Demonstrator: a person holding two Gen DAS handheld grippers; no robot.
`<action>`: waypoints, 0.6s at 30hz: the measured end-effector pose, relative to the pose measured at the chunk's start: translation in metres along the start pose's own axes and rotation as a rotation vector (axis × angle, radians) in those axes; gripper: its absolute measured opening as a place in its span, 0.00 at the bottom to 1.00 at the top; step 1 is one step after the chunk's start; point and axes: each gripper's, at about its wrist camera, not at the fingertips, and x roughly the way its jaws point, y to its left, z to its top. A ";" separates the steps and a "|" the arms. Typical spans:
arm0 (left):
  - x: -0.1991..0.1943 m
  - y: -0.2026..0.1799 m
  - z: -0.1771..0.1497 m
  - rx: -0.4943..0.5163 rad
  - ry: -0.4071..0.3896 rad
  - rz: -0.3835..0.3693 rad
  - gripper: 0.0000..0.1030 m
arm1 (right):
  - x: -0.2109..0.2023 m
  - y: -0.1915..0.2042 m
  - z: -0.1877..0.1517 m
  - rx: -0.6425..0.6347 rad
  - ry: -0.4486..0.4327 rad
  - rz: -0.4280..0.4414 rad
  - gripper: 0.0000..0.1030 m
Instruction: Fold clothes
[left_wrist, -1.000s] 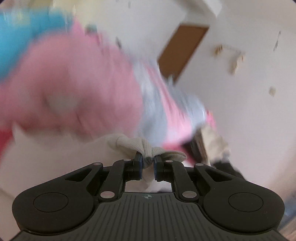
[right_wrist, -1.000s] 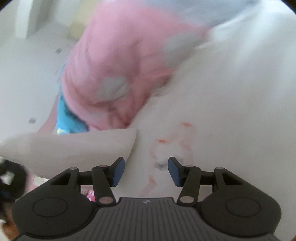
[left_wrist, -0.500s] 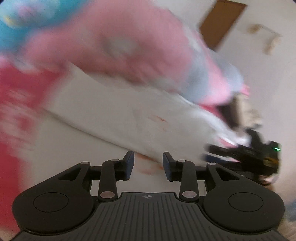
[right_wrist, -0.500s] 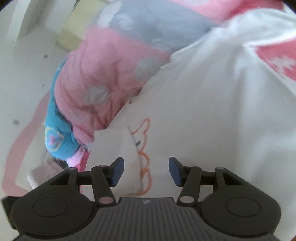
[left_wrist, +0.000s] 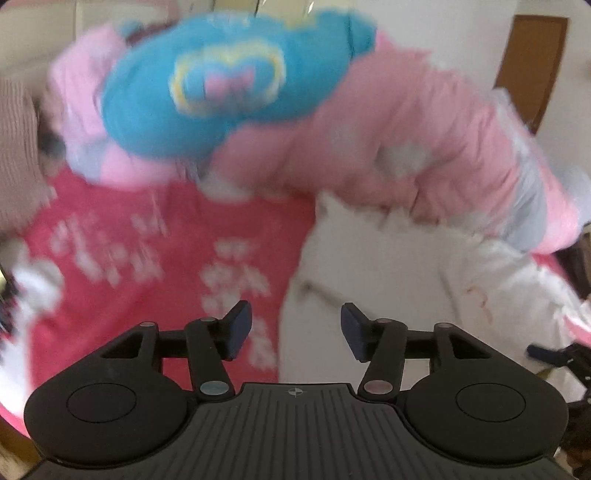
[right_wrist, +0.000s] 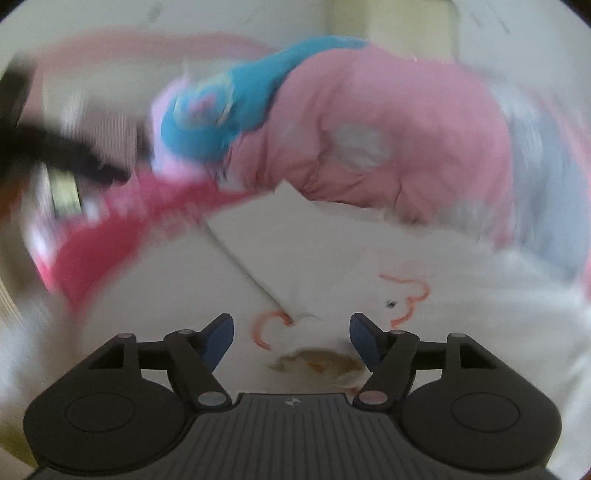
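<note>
Clothes lie in a heap on a pale surface, with a white garment (right_wrist: 332, 266) carrying an orange line drawing spread out in front of the pile. Behind the white garment sits a bunched pink padded piece (right_wrist: 388, 140), and a bright blue fleece item (left_wrist: 221, 85) rests against that pink piece's left end. A deep pink printed garment (left_wrist: 147, 258) lies flat just left of the white garment, its edge running under or beside it; the blur leaves that unclear. One panel of the white garment is turned over on itself, its crease running diagonally toward the near edge.

Both tools hang over the white garment with nothing between their fingers: the left gripper (left_wrist: 293, 326) stands spread above the border between deep pink and white cloth, and the right gripper (right_wrist: 291, 336) stands spread above the orange drawing and a brownish mark.

Judging by that turned panel, a fold on the white garment appears under way. Doing it well would mean pinching only one layer at matching corners, keeping the edge taut and level, and laying it clear of the pink heap.
</note>
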 end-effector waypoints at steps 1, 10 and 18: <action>0.008 -0.002 -0.006 -0.008 0.009 -0.007 0.51 | 0.006 0.004 -0.001 -0.030 0.023 -0.052 0.57; 0.054 -0.014 -0.034 -0.005 0.034 -0.027 0.52 | -0.016 -0.118 -0.012 0.688 -0.094 0.195 0.16; 0.074 -0.023 -0.038 0.062 0.015 -0.010 0.52 | 0.020 -0.189 -0.103 1.441 -0.035 0.323 0.14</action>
